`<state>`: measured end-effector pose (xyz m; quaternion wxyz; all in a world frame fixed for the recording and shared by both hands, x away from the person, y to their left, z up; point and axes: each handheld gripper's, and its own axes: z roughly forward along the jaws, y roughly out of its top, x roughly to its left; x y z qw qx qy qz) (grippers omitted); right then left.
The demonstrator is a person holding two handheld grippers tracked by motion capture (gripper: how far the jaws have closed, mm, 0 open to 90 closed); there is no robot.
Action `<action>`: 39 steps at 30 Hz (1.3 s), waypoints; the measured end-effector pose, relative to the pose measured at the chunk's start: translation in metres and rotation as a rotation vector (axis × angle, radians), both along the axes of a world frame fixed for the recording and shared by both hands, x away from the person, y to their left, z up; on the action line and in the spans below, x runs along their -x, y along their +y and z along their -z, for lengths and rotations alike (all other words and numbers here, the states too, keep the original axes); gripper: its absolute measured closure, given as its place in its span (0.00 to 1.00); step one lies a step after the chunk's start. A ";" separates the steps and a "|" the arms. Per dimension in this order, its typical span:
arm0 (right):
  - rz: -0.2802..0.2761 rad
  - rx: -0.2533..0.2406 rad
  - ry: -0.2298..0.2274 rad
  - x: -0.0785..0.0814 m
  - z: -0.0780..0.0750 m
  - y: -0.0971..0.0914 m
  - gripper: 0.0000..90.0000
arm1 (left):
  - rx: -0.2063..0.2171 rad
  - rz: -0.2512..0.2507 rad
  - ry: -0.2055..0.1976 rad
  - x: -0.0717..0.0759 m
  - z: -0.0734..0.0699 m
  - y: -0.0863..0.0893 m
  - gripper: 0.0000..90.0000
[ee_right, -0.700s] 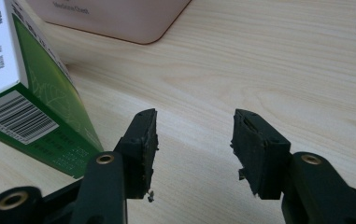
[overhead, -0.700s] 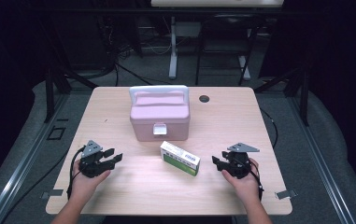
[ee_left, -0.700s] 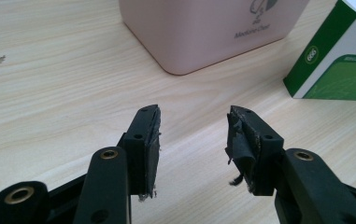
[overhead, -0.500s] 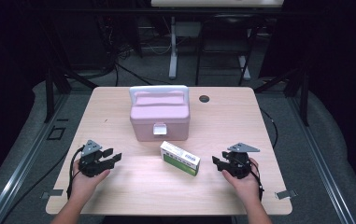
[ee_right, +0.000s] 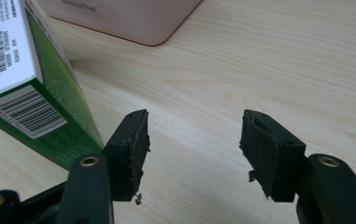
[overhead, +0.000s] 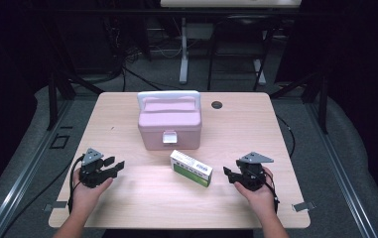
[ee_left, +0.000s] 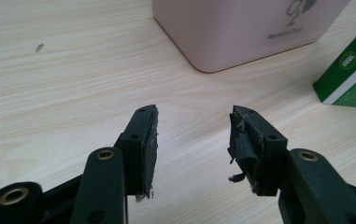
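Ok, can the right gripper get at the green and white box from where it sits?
Probably yes. The right gripper is open and empty, and the green and white box lies just beside it on the table, with bare wood between them.

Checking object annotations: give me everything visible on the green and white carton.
The green and white carton is a small rectangular box, cardboard by the look, white on top with green sides. The right gripper view shows barcodes and fine print on its white faces. It lies flat and closed on the table, askew to the table's edges, just in front of the pink case without touching it. No gripper touches it.
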<state>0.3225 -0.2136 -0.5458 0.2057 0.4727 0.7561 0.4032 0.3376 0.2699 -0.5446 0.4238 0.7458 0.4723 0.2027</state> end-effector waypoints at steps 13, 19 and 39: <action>0.027 -0.016 0.051 -0.002 -0.004 0.004 0.40 | 0.013 0.032 0.036 0.004 -0.003 -0.006 0.54; 0.017 -0.004 0.027 -0.002 -0.012 0.005 0.38 | 0.005 0.031 0.045 0.004 -0.003 -0.008 0.49; -0.028 -0.041 0.008 0.002 -0.042 -0.005 0.42 | 0.030 -0.011 0.029 0.006 -0.008 0.001 0.56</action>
